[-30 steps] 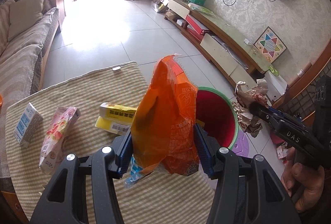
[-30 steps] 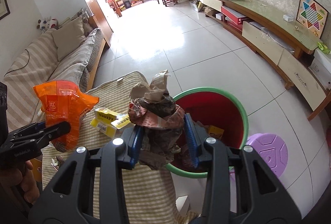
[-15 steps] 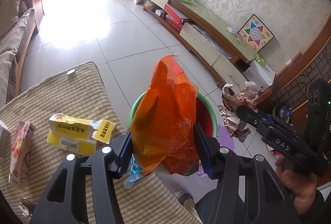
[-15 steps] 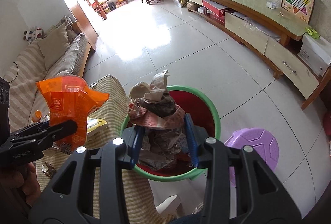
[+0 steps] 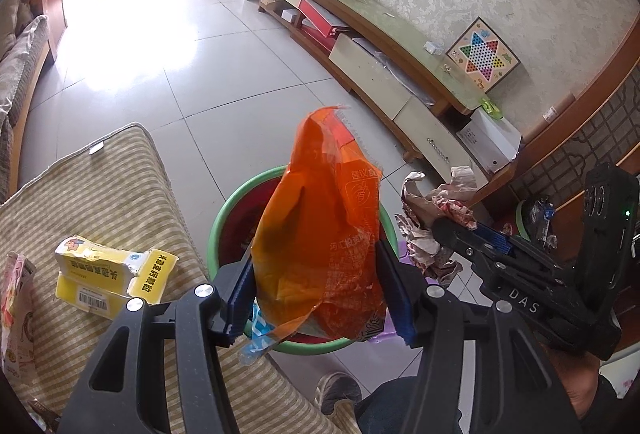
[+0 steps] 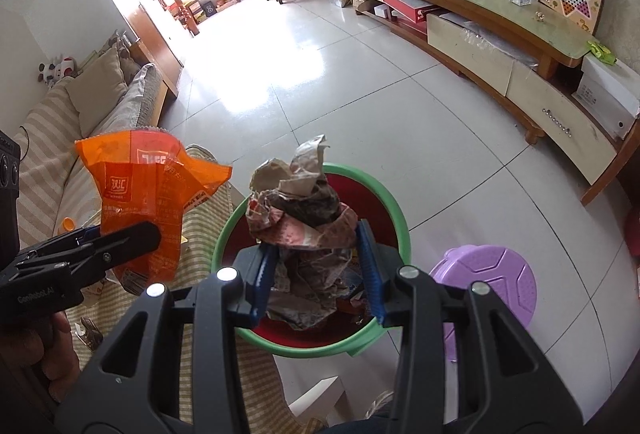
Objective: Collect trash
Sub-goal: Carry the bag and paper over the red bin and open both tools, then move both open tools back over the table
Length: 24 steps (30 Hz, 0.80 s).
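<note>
My left gripper [image 5: 316,286] holds an orange plastic snack bag [image 5: 320,234] upright between its blue pads. Its jaws are opening, with the bag still touching both pads. The bag hangs over the near rim of a red bin with a green rim [image 5: 216,230]. My right gripper [image 6: 316,262] is shut on a wad of crumpled brown paper [image 6: 300,218] directly above the bin [image 6: 396,218], which holds several scraps. In the right wrist view the orange bag [image 6: 148,193] and the left gripper [image 6: 132,234] are at the left, beside the bin.
Two yellow boxes [image 5: 108,274] and a pink carton [image 5: 16,306] lie on the striped tablecloth [image 5: 100,185] left of the bin. A purple stool [image 6: 492,282] stands right of it. A long TV cabinet [image 5: 400,81] lines the wall. A person's shoe [image 5: 336,390] shows below.
Both grippers have moved over toward the bin, carrying the bag and the paper. The bin now lies under them. The boxes have slid left in the left wrist view.
</note>
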Available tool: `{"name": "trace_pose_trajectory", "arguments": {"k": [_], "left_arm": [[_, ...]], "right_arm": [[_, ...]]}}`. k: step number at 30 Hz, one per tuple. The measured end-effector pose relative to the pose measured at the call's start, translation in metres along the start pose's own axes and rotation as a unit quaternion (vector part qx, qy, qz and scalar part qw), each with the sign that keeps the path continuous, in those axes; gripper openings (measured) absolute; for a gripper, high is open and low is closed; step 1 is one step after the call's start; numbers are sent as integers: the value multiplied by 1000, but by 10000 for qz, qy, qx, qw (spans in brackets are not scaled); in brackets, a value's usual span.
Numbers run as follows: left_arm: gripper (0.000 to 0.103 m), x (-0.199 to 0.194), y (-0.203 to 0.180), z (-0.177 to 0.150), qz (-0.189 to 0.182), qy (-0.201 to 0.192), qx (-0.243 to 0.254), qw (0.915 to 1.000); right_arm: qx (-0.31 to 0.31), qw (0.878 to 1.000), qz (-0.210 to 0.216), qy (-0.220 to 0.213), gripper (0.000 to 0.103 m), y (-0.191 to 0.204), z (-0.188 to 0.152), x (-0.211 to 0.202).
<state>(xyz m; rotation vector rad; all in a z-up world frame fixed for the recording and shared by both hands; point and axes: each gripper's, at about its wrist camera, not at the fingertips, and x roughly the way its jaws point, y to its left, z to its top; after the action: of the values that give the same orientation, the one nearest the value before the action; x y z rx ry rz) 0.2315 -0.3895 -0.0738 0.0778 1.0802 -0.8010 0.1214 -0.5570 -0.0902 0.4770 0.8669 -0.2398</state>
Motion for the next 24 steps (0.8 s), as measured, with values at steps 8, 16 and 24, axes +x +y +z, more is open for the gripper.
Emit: {"name": "trace_pose_trajectory", "arguments": {"k": [8,16,24], "left_arm": [[86,-5,9,3,-78,-136,-263,9995],[92,-15,26,-1,-37,-272,-530,9982],[95,-39,38,-7,13,-459,-599,9972]], "right_arm": [[-18,10000,-44,75,66,2,-1,6],[-70,9999,-99,-44,89,7,0,0],[-282,9994,-95,-165,94,25,4,-9]]}}
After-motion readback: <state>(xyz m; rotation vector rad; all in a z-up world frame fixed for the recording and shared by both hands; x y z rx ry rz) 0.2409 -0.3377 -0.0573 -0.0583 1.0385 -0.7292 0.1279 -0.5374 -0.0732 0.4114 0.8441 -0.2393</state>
